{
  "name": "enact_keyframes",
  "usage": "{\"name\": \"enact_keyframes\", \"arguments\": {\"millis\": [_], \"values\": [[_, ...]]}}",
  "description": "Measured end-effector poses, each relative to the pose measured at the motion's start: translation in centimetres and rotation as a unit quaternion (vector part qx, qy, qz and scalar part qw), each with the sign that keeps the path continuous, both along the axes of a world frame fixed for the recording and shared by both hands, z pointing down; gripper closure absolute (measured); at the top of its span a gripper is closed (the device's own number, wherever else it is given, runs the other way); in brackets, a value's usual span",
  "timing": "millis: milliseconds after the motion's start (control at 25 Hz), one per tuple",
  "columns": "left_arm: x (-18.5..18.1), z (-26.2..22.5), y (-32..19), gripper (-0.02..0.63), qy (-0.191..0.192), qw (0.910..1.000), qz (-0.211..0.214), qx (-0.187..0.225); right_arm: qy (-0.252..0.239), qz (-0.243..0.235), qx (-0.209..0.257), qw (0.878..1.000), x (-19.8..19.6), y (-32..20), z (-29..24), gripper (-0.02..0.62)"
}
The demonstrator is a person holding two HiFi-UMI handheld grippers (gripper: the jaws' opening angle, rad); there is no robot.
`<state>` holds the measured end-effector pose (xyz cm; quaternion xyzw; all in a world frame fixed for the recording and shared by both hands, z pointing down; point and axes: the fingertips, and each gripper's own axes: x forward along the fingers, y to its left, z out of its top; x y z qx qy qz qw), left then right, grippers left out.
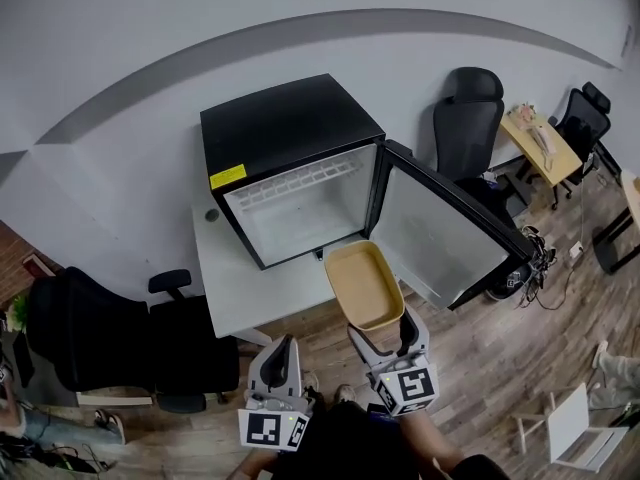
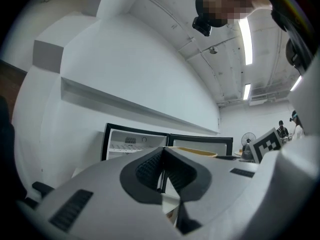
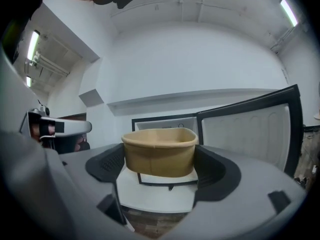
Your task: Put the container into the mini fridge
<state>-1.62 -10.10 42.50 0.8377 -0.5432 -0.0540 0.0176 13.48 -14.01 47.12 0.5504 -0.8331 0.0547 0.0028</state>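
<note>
Clamped in right tongs: container, in air at table edge, short of open fridge. Nothing in closed left tongs. Could clip door or fridge sill, tip, or slip from side-wall grip.

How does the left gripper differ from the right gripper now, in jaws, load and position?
Jaws: the left gripper has its jaws closed together; the right gripper has its jaws apart.
Load: the left gripper holds nothing; the right gripper clamps the tan paper container by its sides.
Position: the right gripper sits slightly nearer the open black mini fridge than the left gripper.
Both point toward the fridge.
</note>
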Motion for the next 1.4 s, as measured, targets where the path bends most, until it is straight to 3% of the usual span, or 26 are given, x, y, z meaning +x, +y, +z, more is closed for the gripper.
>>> {"name": "enact_keyframes", "arguments": {"millis": [720,1400], "values": [[0.5,-0.5,-15.8,0.597,0.007,0.9999,0.01,0.01,0.013,-0.011,0.001,1.0,-1.3,-20.0,0.8,0.147],[-0.8,0.1,-22.6,0.597,0.016,0.9998,0.013,-0.002,0.031,0.016,-0.006,0.999,-2.1,-34.2,2.4,0.147]]}}
